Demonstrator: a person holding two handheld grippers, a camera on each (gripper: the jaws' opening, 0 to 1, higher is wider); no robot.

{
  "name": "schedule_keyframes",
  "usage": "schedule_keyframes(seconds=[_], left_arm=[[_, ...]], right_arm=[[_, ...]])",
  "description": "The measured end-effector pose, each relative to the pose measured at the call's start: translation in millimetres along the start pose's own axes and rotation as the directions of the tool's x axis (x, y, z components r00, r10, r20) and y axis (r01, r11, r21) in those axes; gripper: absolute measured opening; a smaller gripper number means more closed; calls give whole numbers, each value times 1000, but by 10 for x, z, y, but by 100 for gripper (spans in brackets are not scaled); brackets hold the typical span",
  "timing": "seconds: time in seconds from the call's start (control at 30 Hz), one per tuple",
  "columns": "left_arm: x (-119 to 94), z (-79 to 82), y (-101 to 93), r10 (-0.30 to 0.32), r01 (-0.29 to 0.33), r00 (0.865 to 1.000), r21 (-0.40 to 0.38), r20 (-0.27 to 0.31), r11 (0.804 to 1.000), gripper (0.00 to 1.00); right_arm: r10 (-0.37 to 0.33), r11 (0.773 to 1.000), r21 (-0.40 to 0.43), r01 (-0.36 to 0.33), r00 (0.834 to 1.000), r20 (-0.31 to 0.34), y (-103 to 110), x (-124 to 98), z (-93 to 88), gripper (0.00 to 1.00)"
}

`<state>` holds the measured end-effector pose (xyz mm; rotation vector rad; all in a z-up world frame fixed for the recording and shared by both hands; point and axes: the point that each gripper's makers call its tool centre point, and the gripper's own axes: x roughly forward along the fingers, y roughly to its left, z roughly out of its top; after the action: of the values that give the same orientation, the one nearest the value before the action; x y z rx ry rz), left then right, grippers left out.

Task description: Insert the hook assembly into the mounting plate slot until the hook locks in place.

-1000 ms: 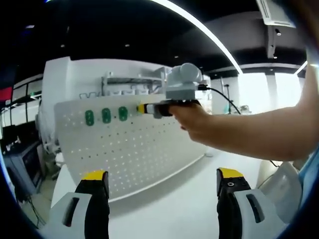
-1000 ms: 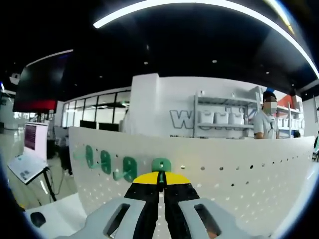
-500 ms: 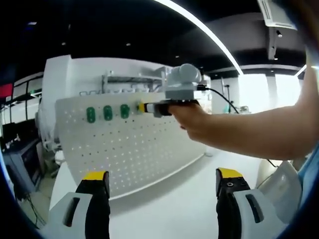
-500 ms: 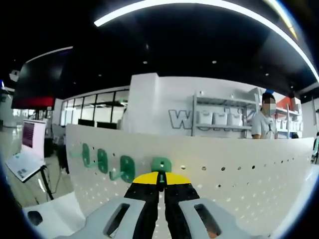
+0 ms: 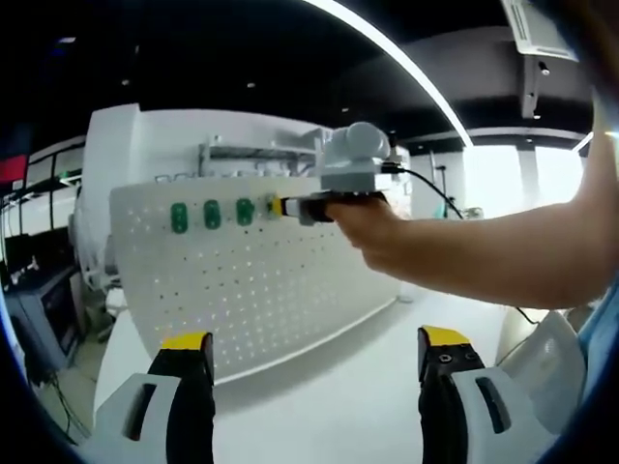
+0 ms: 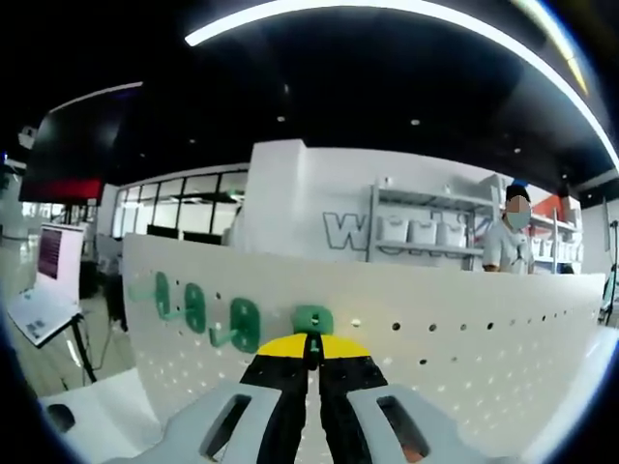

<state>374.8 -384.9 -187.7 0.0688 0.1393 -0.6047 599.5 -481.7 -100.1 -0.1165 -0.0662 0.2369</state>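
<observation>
Green hook (image 6: 312,320) sits pinched at the tip of the right gripper (image 6: 311,346), whose jaws are shut on it, pressed against the top row of the white pegboard (image 6: 464,358). Three more green hooks (image 6: 213,317) hang in a line just beside it, already seated. In the left gripper view the same gripper (image 5: 290,207) meets the board (image 5: 242,290) next to those hooks (image 5: 211,213), with the person's hand (image 5: 372,232) behind it. The left gripper (image 5: 309,356) hangs well apart from the board, jaws spread and holding nothing.

Whether the hook has locked I cannot tell (its back is hidden by the jaw tips). The risk, as I judge it: letting go too soon would drop a half-seated hook, and pushing at a tilt could jam its tabs or tip the unsteadied board backward.
</observation>
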Motion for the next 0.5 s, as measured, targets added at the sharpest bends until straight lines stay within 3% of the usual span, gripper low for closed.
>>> schedule_keyframes(seconds=[0.5], left_arm=[[-18,-14,19,5,-5,1000,-5,-1,1000,87]], right_arm=[[-27,988,-154,21,999,-32,17,17,-11,1]])
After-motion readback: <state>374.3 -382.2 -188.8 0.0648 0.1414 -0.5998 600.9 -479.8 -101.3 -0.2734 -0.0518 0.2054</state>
